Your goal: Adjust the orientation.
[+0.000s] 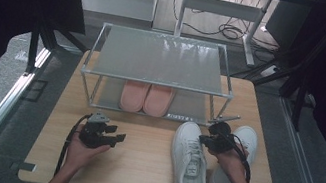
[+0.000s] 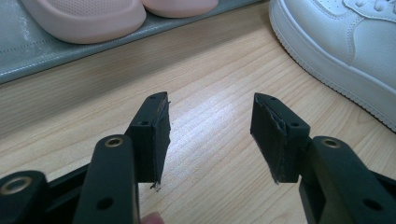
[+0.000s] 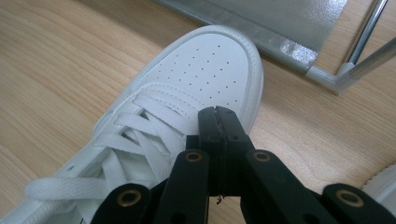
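— Where are the grippers sitting?
— Right gripper (image 3: pixel 219 112), jaws pressed together on nothing, is hovering over the left white leather lace-up sneaker (image 1: pixel 189 159) on the wooden counter (image 1: pixel 138 163). Left gripper (image 2: pixel 210 135) is gaping empty.
— Anything nearby?
— Metal shoe rack (image 1: pixel 159 60) is holding pink slippers (image 1: pixel 145 97); second white sneaker (image 1: pixel 244 136) is lying right.

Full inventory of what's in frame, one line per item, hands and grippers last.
Sneakers: 2, white, right half of the table; the left one lies beside the right gripper.
Slippers: 2, pink, side by side on the rack's lower shelf.
Shoe rack: 1, silver frame, two grey shelves, far half of the table.
Table: 1, light wood.
Left gripper: black, jaws open above bare tabletop.
Right gripper: black, jaws shut, nothing between them, over the left sneaker's laces.
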A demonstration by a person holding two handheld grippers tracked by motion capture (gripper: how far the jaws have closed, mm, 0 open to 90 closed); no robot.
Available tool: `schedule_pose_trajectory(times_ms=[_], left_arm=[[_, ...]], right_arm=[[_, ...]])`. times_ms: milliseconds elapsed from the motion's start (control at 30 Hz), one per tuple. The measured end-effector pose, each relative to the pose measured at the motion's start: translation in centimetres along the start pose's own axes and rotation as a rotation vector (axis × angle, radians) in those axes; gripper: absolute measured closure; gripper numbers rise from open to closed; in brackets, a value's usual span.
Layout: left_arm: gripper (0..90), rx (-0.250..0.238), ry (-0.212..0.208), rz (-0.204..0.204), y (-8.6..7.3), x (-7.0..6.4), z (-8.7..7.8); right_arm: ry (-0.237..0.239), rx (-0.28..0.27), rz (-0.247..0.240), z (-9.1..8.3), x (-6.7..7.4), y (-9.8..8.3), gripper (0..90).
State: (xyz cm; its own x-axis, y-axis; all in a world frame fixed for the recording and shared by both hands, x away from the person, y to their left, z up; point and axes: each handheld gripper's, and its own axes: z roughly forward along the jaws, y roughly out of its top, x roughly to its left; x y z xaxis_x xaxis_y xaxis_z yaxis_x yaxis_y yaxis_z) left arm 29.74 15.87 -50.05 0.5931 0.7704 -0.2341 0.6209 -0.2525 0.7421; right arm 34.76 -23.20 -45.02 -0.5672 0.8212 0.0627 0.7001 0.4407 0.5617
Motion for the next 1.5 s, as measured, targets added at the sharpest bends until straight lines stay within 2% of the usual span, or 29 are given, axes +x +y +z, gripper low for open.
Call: schedule_pose_trajectory(times_ms=[267,433,533,633,833,1167,1233,1333,1500], left_arm=[[47.9,0.001,0.000,0.002,0.0,-0.1,0.1],[47.9,0.001,-0.001,0.001,0.0,0.0,0.1],[47.9,0.002,-0.001,0.002,0.0,0.0,0.1],[47.9,0.000,0.000,0.001,0.0,0.0,0.0],[47.9,-0.004,0.002,-0.001,0.0,0.1,-0.2],[47.9,-0.001,0.000,0.001,0.0,0.0,-0.1],[47.9,-0.001,0.000,0.002,0.0,0.0,0.0],[47.9,0.000,0.000,0.004,0.1,-0.1,0.0],[47.9,-0.001,0.000,0.004,0.0,0.0,0.0]], right_arm=[[-0.005,0.015,-0.016,0.2,0.4,0.3,90.0],[0.028,0.008,-0.028,0.3,1.0,0.7,90.0],[0.010,0.015,-0.055,0.4,1.7,1.0,90.0],[0.021,0.015,-0.039,0.4,1.5,1.0,90.0],[0.011,0.033,-0.007,0.5,0.7,0.7,90.0],[0.019,0.039,-0.005,0.5,0.7,0.6,90.0],[0.020,0.040,-0.007,0.5,0.8,0.7,90.0],[0.049,0.036,-0.008,0.7,1.2,0.8,90.0],[0.047,0.041,-0.033,1.0,2.1,1.2,90.0]])
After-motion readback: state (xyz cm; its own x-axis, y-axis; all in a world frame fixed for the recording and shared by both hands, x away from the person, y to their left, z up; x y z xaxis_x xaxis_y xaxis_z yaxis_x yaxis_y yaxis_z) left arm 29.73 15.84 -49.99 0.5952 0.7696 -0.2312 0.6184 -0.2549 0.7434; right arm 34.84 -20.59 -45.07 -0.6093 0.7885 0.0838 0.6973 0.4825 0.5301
